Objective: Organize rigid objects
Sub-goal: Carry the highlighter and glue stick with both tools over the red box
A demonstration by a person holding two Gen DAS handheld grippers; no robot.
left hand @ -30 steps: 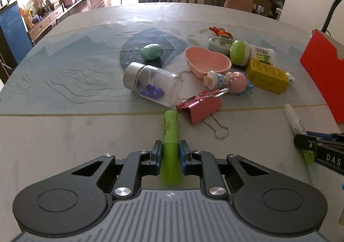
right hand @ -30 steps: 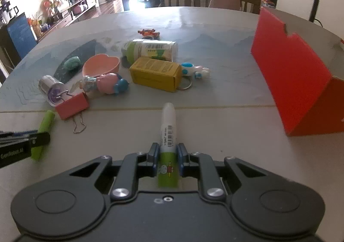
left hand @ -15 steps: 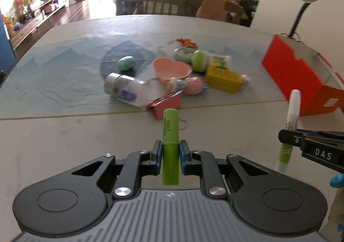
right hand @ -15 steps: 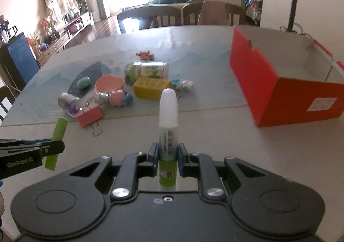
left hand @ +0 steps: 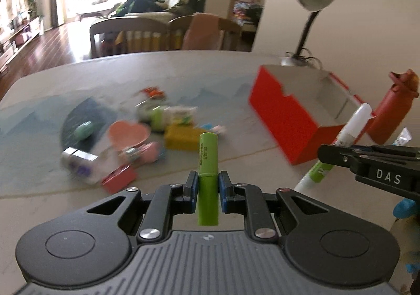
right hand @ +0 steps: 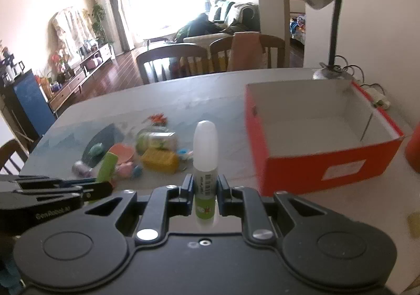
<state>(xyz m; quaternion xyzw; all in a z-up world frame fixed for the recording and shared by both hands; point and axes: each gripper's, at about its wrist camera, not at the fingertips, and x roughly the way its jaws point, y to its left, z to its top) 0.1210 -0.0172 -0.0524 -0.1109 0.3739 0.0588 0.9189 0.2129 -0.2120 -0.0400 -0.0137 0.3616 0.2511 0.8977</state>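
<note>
My left gripper (left hand: 207,184) is shut on a green tube (left hand: 208,163) that stands up between its pads, held above the table. My right gripper (right hand: 205,186) is shut on a white-capped glue bottle (right hand: 205,153) with a green base. In the left wrist view the right gripper (left hand: 341,156) shows at the right with the glue bottle (left hand: 351,132) slanting through it. In the right wrist view the left gripper (right hand: 86,187) shows at the left with the green tube (right hand: 106,167). An open red box (right hand: 323,161) with a white inside lies to the right, beyond both grippers.
A heap of small things lies at mid-table: a pink heart dish (left hand: 128,133), a yellow box (left hand: 182,137), a clear jar (left hand: 78,161), a pink binder clip (left hand: 119,178), a green egg (left hand: 84,129). A desk lamp (right hand: 325,69) stands behind the box. A red bottle (left hand: 393,108) is at the right.
Both grippers have risen off the table with their objects and swung towards the red box, whose open inside now shows. The heap of small things looks farther away.
</note>
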